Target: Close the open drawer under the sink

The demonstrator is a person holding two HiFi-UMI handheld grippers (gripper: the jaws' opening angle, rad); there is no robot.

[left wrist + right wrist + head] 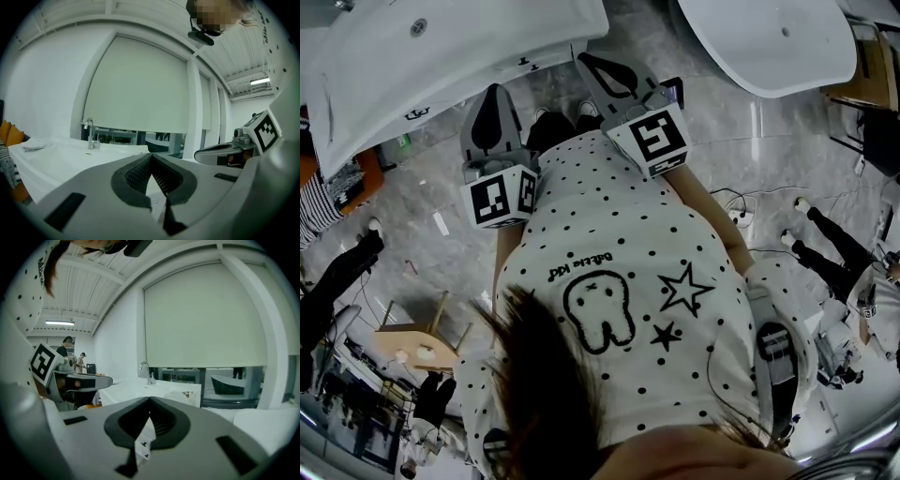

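The white sink cabinet (441, 56) runs across the upper left of the head view, with small black handles (417, 114) on its front. I cannot tell from here which drawer stands open. My left gripper (492, 94) and right gripper (589, 60) are held side by side in front of my chest, short of the cabinet, pointing at it. Both are shut with nothing between the jaws. In the left gripper view the shut gripper (151, 155) faces the white counter and its chrome tap (90, 133). The right gripper (150, 399) faces the same tap (149, 373).
A white bathtub (769, 37) sits at the upper right. On the marble floor are a wooden stool (417, 342), cables and a power strip (741, 217). Other people's legs (825, 248) show at the right and at the left edge.
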